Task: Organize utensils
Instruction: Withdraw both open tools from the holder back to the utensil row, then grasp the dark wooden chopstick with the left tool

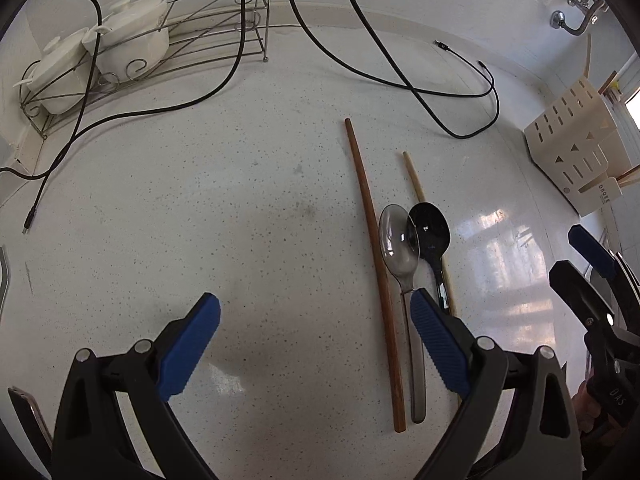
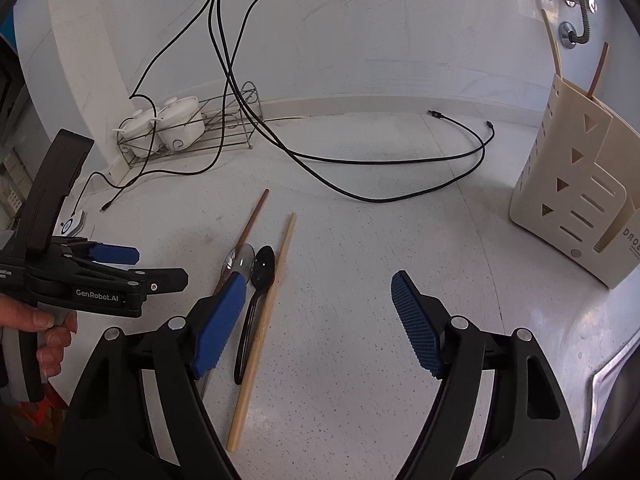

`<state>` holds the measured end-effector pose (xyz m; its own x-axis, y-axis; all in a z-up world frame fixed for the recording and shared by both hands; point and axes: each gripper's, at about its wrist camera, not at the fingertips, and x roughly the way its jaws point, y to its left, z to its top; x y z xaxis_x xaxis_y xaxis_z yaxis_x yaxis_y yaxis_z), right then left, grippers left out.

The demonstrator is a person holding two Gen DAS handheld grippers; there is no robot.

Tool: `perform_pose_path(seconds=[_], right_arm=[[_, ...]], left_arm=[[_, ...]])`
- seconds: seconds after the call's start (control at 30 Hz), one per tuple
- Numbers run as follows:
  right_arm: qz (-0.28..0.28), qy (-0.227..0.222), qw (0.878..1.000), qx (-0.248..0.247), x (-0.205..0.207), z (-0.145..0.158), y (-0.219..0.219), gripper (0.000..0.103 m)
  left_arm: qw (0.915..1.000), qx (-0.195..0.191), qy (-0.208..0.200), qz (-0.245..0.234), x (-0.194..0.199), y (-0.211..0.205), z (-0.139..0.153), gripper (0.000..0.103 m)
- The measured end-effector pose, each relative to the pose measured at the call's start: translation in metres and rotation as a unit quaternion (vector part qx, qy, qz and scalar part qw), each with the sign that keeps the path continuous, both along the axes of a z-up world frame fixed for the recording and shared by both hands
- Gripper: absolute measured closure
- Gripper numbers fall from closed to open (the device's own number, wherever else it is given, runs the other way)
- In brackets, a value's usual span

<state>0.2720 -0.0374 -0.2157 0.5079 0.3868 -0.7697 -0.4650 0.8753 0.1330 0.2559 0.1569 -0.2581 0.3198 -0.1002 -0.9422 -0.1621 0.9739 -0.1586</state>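
Utensils are lying mid-bench in the left wrist view — two spoons, silver spoon and black spoon, two chopsticks, brown chopstick and pale chopstick — beyond the left gripper, which is gaping open and empty. The right wrist view is showing the right gripper spread wide, holding nothing, and the holder at the bench's right edge with two sticks standing in it.

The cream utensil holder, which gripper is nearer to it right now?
Right. The right gripper hangs open with the cream utensil holder just ahead on its right; the left gripper is farther off, beyond the spoons.

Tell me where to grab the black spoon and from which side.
Grip the black spoon at mid-handle, from above, claw pads straddling the handle's width. It lies flat, its bowl touching the clear spoon and the pale chopstick close alongside, so the gaps look tight.
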Motion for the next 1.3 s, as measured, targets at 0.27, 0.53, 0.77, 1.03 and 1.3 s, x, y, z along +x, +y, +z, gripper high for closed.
perform_pose_path(seconds=[0.27,0.53,0.77,1.03,1.3], right_arm=[[-0.007,0.015,1.000,-0.009,0.003,-0.009,-0.004,0.032],[-0.010,0.037,0.999,-0.021,0.009,-0.017,-0.002,0.032],[-0.012,0.084,0.995,-0.050,0.021,-0.035,0.011,0.034],[0.008,0.074,0.994,-0.082,0.023,-0.037,0.026,0.034],[0.019,0.076,0.993,-0.092,0.028,-0.038,0.033,0.034]], left_arm=[[0.9995,0.012,0.030,-0.006,0.012,-0.005,-0.014,0.009],[0.9985,0.031,0.044,-0.011,0.024,-0.004,-0.023,0.010],[0.9979,0.038,0.050,-0.018,0.030,-0.004,-0.026,0.010],[0.9977,0.033,0.053,-0.026,0.037,-0.008,-0.025,0.010],[0.9962,0.047,0.060,-0.041,0.045,-0.017,-0.028,0.010]])
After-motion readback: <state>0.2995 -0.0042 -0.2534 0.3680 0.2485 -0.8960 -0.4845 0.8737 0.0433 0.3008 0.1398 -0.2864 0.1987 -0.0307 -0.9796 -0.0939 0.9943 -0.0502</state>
